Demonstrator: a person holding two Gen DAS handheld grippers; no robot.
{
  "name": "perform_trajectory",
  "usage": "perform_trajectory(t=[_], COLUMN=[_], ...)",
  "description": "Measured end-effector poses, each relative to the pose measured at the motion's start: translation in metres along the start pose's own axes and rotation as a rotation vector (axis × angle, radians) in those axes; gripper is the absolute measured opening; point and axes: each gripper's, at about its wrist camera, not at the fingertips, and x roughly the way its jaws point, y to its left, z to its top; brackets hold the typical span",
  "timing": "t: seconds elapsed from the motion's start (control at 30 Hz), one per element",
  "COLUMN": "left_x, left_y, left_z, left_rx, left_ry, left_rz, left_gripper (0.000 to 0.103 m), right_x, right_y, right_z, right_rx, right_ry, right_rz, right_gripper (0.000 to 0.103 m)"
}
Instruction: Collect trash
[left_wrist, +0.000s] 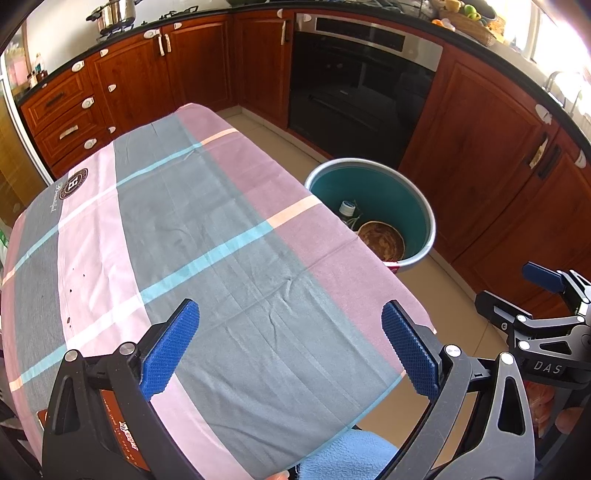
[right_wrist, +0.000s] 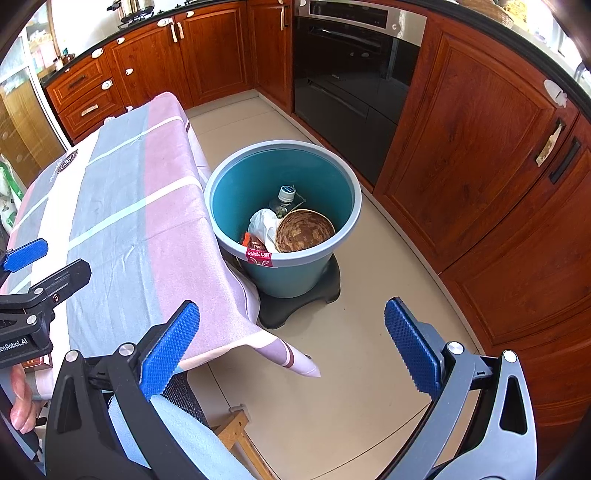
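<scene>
Left wrist view: the left claw (left_wrist: 290, 347) hangs released and empty over the cloth-covered counter (left_wrist: 207, 240). The bin (left_wrist: 424, 221) stands on the floor just beside the counter's far right edge, with a bottle (left_wrist: 347, 208) and a brown bowl (left_wrist: 382, 240) inside.

Right wrist view: the right claw (right_wrist: 291, 345) is spread wide, holding nothing, above the floor (right_wrist: 351, 369). The bin holds the bottle, bowl, a white bag (right_wrist: 264, 223) and a wrapper (right_wrist: 253, 242).

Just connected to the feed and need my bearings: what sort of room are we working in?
A home kitchen, most likely: a built-in oven set among wooden cabinets, and a pot on the gas hob.
</scene>
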Motion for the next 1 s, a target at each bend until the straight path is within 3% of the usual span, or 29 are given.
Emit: perform_trajectory(t=[1.0], left_x=[0.0024], left_y=[0.0001], left_z=[-0.0008], left_rx=[-0.031], left_ry=[-0.009], left_rz=[0.033], left_gripper=[0.099], right_x=[0.0028], right_y=[0.0017], right_z=[0.0015], right_rx=[-0.012], right_ry=[0.005], right_rz=[0.0], right_gripper=[0.096])
